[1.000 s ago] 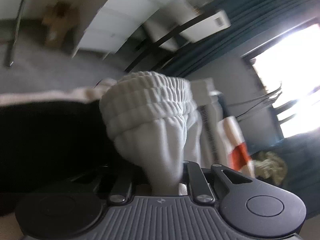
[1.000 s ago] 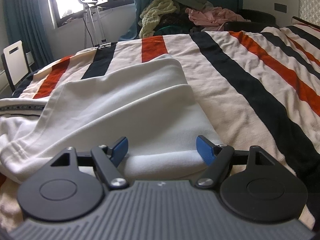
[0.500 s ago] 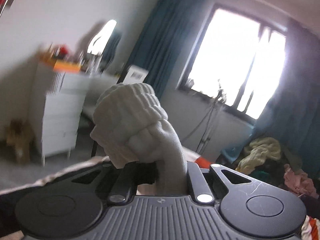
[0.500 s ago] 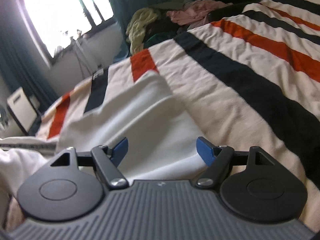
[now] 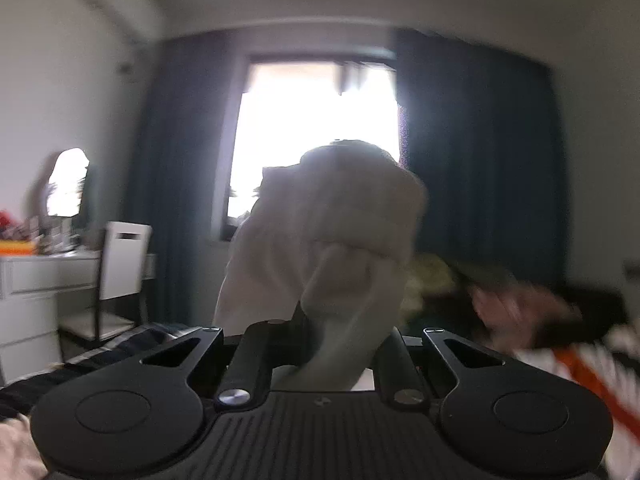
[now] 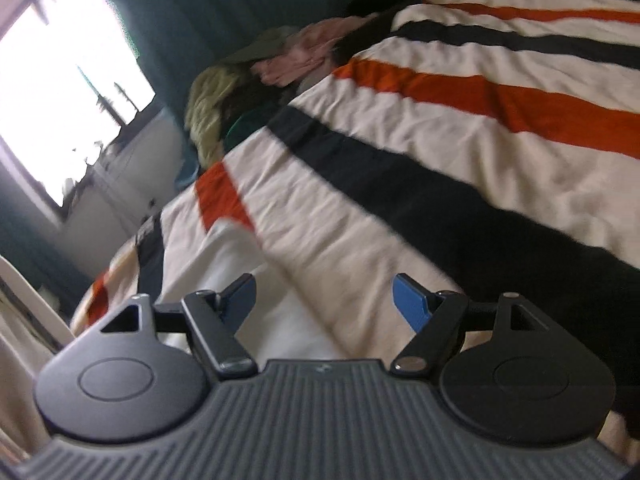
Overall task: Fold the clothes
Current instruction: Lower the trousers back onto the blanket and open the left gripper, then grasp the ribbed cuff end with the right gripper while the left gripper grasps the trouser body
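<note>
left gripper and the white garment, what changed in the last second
The left gripper, shut on the white garment, swung up from the bed to face the window. The right gripper tilted, staying open and empty over the striped blanket.

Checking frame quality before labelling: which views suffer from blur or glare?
Left wrist view: window blown out, backlit white garment soft and dim, pink clothes smeared. Right wrist view: striped bedspread motion-blurred, window overexposed, blue fingertips fairly sharp.
</note>
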Tool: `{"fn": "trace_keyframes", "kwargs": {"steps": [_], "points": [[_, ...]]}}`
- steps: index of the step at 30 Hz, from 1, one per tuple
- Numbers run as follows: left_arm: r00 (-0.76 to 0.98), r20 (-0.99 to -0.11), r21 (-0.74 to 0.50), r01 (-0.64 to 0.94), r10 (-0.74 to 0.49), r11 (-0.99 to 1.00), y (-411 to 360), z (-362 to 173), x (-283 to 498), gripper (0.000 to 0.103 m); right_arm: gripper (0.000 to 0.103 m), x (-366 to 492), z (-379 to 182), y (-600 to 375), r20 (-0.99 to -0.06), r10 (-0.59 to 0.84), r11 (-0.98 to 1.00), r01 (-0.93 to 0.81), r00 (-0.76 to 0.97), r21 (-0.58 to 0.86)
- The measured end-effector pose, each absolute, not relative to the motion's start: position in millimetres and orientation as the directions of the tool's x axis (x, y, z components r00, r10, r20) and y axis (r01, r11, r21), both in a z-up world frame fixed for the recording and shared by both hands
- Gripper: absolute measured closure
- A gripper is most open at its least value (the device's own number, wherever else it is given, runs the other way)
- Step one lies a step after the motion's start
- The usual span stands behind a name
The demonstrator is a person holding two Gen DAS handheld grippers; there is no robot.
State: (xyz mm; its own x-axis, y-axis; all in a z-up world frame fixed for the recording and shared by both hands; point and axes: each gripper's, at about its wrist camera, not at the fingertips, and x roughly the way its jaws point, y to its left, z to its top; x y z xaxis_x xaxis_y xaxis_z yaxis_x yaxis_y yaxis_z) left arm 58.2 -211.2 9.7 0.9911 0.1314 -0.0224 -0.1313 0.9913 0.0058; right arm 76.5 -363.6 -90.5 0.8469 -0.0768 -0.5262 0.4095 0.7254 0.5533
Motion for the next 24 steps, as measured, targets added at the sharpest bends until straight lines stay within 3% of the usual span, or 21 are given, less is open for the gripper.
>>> {"fn": "trace_keyframes", "kwargs": {"steps": [4,9,12,14,17,20,24], "points": [[0.990,-0.141,0.193,0.027,0.001,0.981,-279.6,-53.4,53.8,0.087,0.025,69.0,-86.7,-388.5,-0.500,-0.108,0.661,0.438,0.859,0.610],[0.961,-0.274,0.296,0.117,-0.033,0.948,-317.7,-94.5,69.7,0.087,0.024,63.4,-92.1,-403.2,-0.478,-0.177,0.629,0.473,0.860,0.617],[0.948,-0.314,0.293,0.146,-0.049,0.945,-316.2,-91.7,79.5,0.082,0.024,67.8,-99.5,-409.4,-0.487,-0.141,0.600,0.466,0.862,0.651],[0.928,-0.367,0.258,0.168,-0.064,0.952,-300.4,-86.9,88.8,0.052,0.024,68.2,-100.7,-408.6,-0.474,-0.111,0.595,0.440,0.874,0.672],[0.850,-0.508,0.194,0.270,-0.139,0.943,-262.9,-82.2,110.2,0.024,0.024,67.1,-97.7,-403.9,-0.432,-0.056,0.594,0.378,0.900,0.710],[0.778,-0.601,0.186,0.358,-0.182,0.915,-235.2,-81.5,118.0,0.020,0.024,66.0,-94.9,-399.1,-0.388,0.000,0.587,0.314,0.921,0.746],[0.757,-0.605,0.125,0.396,-0.246,0.910,-197.7,-69.6,106.9,0.015,0.024,64.1,-106.5,-386.9,-0.340,0.142,0.512,0.225,0.930,0.829]]}}
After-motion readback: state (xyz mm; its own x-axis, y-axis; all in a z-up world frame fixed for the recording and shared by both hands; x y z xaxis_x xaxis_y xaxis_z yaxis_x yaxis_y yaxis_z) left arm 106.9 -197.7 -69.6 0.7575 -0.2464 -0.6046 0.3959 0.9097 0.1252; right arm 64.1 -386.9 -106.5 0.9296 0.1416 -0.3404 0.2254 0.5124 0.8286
